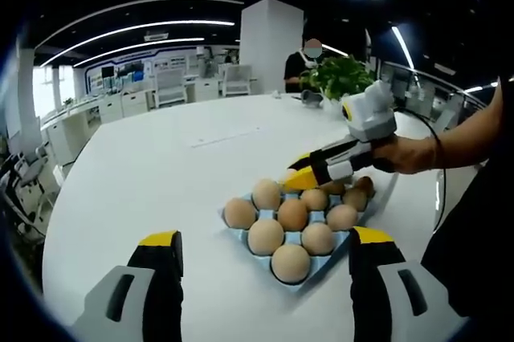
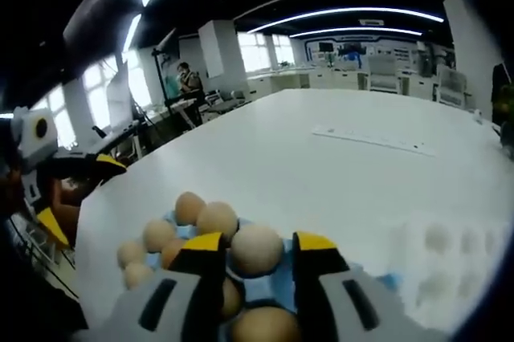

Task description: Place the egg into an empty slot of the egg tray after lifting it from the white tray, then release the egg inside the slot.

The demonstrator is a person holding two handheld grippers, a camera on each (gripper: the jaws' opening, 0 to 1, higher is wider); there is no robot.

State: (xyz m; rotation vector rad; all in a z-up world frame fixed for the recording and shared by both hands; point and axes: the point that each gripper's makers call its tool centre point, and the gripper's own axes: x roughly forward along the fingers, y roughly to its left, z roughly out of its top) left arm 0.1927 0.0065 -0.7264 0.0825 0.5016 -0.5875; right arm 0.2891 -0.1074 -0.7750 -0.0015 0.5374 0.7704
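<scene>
Left gripper view: left gripper spread wide, jaws at five and seven o'clock, holding nothing, hovering short of the blue egg tray on the white table. Nine brown eggs countable in the tray, nearest one between the jaw tips. Right gripper entering from three o'clock in a person's hand, yellow tips over the tray's far side; cannot tell from here whether spread or pinching. One potted plant at one o'clock.

Right gripper view: right gripper pinching one egg between its yellow-tipped jaws, directly over the egg tray. About eight other eggs in sight, some half hidden. White tray with round hollows at four o'clock, blurred. Left gripper at nine o'clock.
</scene>
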